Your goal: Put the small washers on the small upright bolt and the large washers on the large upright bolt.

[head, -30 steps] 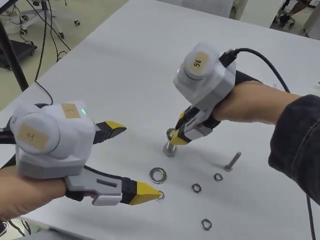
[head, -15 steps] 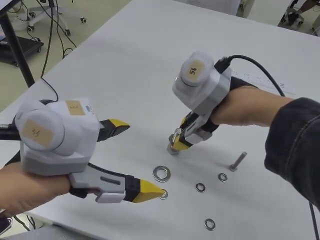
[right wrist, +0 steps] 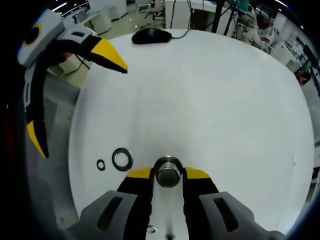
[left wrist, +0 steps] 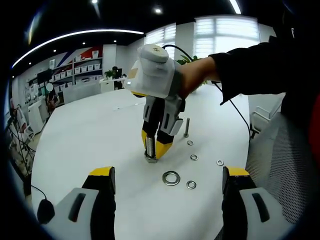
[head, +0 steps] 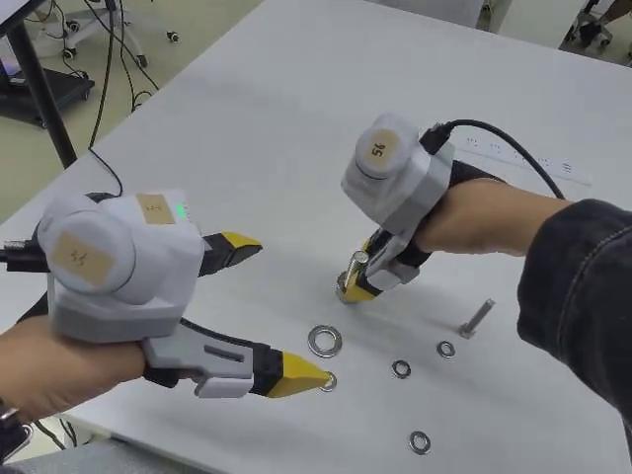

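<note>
Right claw (head: 357,289) clamped on large bolt (right wrist: 168,172), upright on bench (head: 247,148).
Left claw (head: 284,308) spread wide; large washer (head: 324,341) lies flat just ahead of its tips, small washers (head: 401,368) scattered near it.

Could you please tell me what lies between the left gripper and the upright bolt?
In the left gripper view, a large washer and a small washer lie between the left gripper and the upright bolt.

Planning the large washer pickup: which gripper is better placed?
Left. The left gripper is open, one tip near the large washer; the right gripper is shut on the upright bolt.
</note>
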A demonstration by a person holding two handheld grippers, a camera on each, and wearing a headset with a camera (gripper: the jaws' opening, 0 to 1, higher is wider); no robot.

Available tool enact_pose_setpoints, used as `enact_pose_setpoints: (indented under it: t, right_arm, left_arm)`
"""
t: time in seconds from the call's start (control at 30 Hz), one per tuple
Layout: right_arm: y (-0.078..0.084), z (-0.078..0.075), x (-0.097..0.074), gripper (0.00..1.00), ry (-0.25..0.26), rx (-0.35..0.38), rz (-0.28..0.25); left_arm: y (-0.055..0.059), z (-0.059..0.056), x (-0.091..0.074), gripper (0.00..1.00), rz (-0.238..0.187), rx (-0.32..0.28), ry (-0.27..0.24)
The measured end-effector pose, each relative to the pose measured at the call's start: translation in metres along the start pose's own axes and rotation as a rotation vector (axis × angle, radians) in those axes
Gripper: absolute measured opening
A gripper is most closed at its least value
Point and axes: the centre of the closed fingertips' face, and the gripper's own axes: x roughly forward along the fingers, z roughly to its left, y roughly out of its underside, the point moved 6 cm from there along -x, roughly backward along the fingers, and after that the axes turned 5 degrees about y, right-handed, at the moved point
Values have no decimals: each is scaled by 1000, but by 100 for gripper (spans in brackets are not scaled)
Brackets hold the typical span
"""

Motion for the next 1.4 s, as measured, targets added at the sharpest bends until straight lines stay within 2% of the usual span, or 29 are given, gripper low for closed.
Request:
enact_pose_setpoints:
  t: [0.3,0.67,0.77,1.4]
  right_arm:
    - [1,0,-1,24,-1,2,-4]
    - [7,-2,1,25,-6,-23,16]
    - [9,-3,1,28,-6,-17,12]
    - [15,-6,-9,27,11,13,-4]
  left_arm:
    - [0,0,0,88,-1,-1,0]
    - [0,0,1,88,1,0,1]
    - [-1,1,1,88,0,1,2]
    - [0,-2,2,88,8,8,12]
